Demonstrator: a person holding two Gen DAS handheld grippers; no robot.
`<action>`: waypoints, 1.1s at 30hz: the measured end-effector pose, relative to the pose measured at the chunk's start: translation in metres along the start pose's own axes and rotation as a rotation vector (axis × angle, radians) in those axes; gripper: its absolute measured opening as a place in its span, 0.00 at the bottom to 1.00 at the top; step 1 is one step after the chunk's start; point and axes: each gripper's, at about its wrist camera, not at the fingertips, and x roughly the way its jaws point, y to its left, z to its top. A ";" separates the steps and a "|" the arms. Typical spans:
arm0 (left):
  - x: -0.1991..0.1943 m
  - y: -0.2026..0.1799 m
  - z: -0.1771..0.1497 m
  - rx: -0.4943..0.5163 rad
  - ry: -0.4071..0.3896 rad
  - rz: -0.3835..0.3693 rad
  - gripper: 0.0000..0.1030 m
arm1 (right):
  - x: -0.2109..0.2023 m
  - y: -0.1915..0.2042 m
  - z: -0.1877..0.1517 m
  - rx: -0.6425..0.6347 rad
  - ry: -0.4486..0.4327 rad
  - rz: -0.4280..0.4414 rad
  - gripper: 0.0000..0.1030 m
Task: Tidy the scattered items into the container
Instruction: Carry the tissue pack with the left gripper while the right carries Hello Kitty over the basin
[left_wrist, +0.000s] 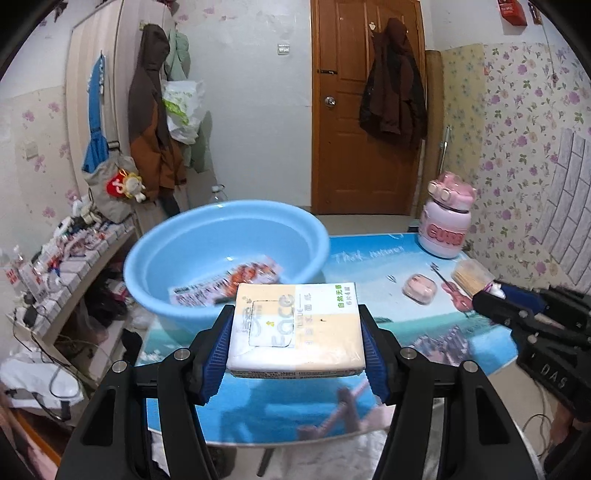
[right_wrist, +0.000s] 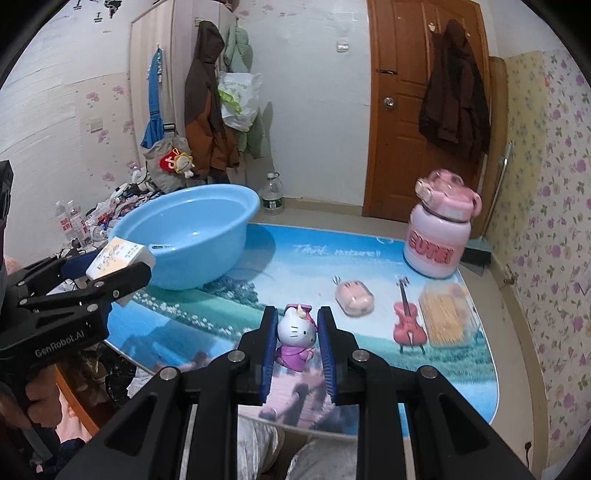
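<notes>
the left gripper (left_wrist: 297, 332) clamps the tissue pack (left_wrist: 295, 328) just short of the blue basin (left_wrist: 229, 221), so carrying to the basin appears to be the step in hand. the right gripper (right_wrist: 297, 332) is closed on the cat figurine (right_wrist: 296, 341), well apart from the basin. next: likely move the pack over the basin rim, then release.

Table (right_wrist: 221, 332) bears basin (right_wrist: 192, 247), jar (right_wrist: 437, 236), violin (right_wrist: 408, 325).

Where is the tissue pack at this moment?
The tissue pack is clamped in the left gripper, held above the table near the blue basin's rim; the right wrist view shows it at far left, beside the basin.
</notes>
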 end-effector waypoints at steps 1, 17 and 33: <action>0.000 0.002 0.001 0.000 -0.003 0.004 0.59 | 0.001 0.002 0.004 -0.006 -0.005 0.003 0.22; 0.018 0.053 0.032 -0.041 -0.022 0.058 0.59 | 0.034 0.048 0.064 -0.089 -0.051 0.084 0.22; 0.062 0.090 0.053 -0.058 -0.015 0.083 0.59 | 0.100 0.087 0.106 -0.160 -0.033 0.134 0.22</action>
